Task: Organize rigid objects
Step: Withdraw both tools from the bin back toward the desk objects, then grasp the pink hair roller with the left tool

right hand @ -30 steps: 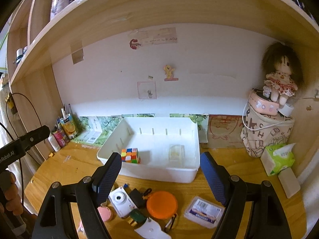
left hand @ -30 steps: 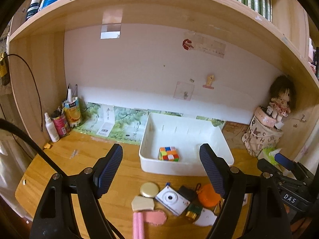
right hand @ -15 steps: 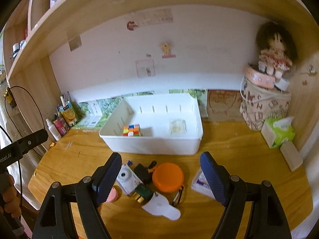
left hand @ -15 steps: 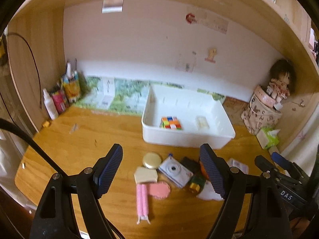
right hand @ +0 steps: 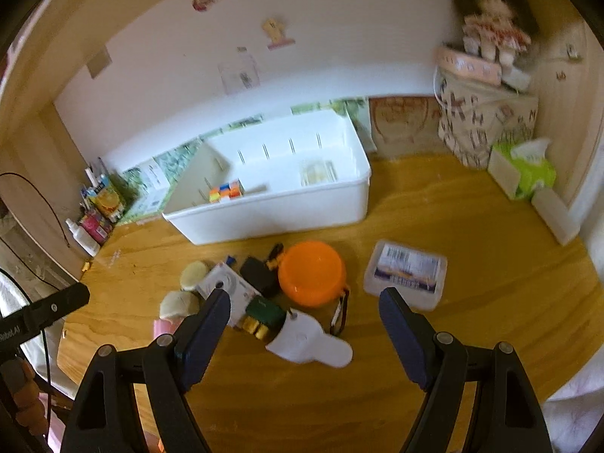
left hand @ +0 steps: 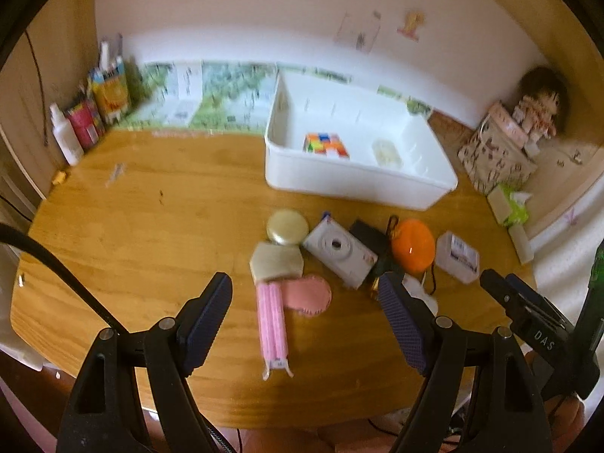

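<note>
Orange lid [right hand: 312, 272] looks light, stiff, slick; I'd pinch across its rim. Both my grippers, left [left hand: 307, 324] and right [right hand: 305, 334], gape open, empty.

One white bin [left hand: 358, 185] sits on the worktop [left hand: 151, 234], holding one colour cube [left hand: 326, 144] and one small clear box [left hand: 385, 152]. In front lie one white camera [left hand: 339, 251], one orange disc [right hand: 312, 272], one gold round compact [left hand: 287, 225], one pink comb [left hand: 271, 321], one labelled clear case [right hand: 406, 273] and one white tool [right hand: 313, 343]. One doll [right hand: 490, 26] sits at the back.
</note>
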Demonstrator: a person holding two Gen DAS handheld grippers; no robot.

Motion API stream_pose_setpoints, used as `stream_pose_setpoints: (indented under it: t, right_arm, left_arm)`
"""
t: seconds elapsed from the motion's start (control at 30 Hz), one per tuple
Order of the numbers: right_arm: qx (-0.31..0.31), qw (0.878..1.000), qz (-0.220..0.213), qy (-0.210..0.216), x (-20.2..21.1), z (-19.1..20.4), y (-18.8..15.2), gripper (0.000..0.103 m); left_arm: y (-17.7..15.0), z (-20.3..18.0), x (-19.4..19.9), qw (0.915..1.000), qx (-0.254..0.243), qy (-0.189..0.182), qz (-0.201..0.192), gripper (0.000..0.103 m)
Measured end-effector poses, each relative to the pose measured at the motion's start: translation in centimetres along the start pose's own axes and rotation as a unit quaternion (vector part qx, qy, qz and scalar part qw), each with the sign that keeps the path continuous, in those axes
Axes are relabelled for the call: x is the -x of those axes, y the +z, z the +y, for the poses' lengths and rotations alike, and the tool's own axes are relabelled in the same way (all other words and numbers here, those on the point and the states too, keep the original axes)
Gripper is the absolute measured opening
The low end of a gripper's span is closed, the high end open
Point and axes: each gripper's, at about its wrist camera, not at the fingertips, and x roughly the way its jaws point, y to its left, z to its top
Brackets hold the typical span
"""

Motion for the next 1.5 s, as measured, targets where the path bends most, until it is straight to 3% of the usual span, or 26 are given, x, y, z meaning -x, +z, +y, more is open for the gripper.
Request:
stream_pose_setpoints:
  t: [0.23, 0.4, 0.53, 0.83, 1.17, 1.5]
  right_arm:
    - [-0.029, 0.998, 0.06, -0.007, -2.3, -0.3, -1.6, 0.082]
    - [-0.05, 0.994, 0.1, -0.013, -3.9, -0.7, -2.8, 0.082]
    - [-0.062, 0.989, 0.13, -0.017, -5.3, -0.8, -3.3, 0.082]
    - [-0.115, 0.975, 0.192, -0.009, -8.3, -1.4, -4.4, 0.082]
    - [-0.18, 0.96, 0.213, -0.009, -10.0, -3.1, -4.2, 0.082]
    - [-0.171, 0.961, 0.214, -0.034, -11.2, -2.9, -2.9, 0.083]
  left_arm:
    - [-1.1, 0.4, -3.7, 0.9965, -0.007, 0.005, 0.083, 0.082]
    - [-2.2, 0.9, -6.6, 0.9896, 0.002, 0.014, 0.143, 0.082]
    - [-2.8, 1.3, -8.2, 0.985, 0.008, 0.023, 0.171, 0.082]
    - [-2.9, 2.0, -10.0, 0.9794, 0.021, 0.03, 0.199, 0.082]
    - [-2.4, 2.2, -11.1, 0.9759, 0.026, 0.024, 0.216, 0.081]
    - [-1.1, 2.7, -13.3, 0.9702, 0.032, 0.021, 0.239, 0.062]
